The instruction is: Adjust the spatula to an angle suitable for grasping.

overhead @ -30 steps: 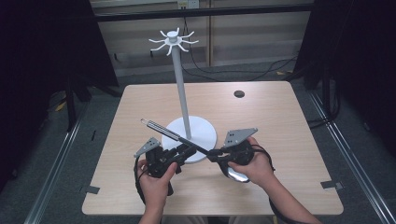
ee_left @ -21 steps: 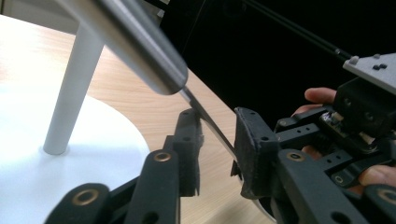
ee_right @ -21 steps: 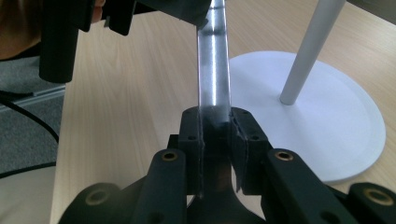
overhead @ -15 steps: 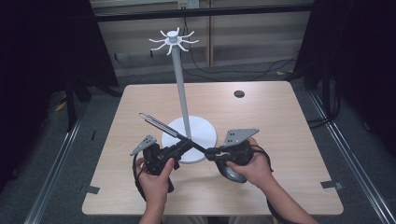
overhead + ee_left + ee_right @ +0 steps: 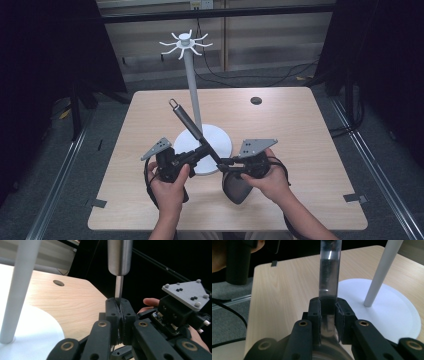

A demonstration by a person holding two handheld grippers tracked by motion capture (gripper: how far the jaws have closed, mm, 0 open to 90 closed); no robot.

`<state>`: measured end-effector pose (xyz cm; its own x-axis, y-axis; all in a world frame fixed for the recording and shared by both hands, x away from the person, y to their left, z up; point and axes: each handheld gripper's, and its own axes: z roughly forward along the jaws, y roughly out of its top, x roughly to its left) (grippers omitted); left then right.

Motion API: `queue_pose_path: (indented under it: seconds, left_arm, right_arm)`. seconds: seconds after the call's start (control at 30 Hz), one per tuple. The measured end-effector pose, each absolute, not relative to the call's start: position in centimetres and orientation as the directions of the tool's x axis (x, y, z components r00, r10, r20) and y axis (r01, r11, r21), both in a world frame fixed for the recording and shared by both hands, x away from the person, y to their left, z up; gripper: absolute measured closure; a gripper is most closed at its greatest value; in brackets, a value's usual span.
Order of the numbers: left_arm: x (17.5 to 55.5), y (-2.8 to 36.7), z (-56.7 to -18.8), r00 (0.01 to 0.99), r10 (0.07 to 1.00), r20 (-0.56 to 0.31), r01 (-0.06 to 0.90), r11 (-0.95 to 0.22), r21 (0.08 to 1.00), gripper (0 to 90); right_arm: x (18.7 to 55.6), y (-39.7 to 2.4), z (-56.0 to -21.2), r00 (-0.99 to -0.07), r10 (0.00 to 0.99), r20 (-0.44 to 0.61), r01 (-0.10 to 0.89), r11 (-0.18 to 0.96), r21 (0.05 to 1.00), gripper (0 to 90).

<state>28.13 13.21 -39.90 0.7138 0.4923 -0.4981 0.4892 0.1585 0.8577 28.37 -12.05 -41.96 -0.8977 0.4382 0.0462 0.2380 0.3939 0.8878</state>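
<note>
two hand-held grippers share one utensil over the near half of the wooden desk (image 5: 300, 150). largest upon it is the white stand (image 5: 192, 100), round base near the middle, tall pole rising to a crown of hooks; the pole stands just behind the utensil's raised handle, right beside it. a small dark hole (image 5: 256, 100) sits far back. the ladle (image 5: 192, 131) slants up leftward, its dark bowl low by the right hand. the left hand-held gripper (image 5: 196, 154) has just been closing and now pinches the thin shaft; the right hand-held gripper (image 5: 226, 162) clamps the flat neck.
</note>
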Motion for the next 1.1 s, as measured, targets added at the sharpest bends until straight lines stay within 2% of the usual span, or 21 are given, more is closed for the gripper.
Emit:
queue_pose_path:
  seconds: [0.53,0.87,1.1]
  left_arm:
    - [29.4,11.9,-36.1,0.835,0.434,-0.339,0.401,-0.056,0.915,88.5]
    - [30.5,11.1,-33.7,0.871,0.413,-0.267,0.354,-0.150,0.923,88.5]
    - [31.3,11.1,-32.3,0.881,0.405,-0.244,0.334,-0.169,0.927,88.5]
  right_arm:
    - [29.0,-13.1,-40.5,-0.909,0.395,0.133,0.281,0.347,0.895,77.0]
    - [29.5,-13.2,-39.4,-0.907,0.391,0.154,0.290,0.316,0.904,77.8]
    - [30.0,-12.8,-38.6,-0.901,0.403,0.159,0.288,0.282,0.915,78.3]
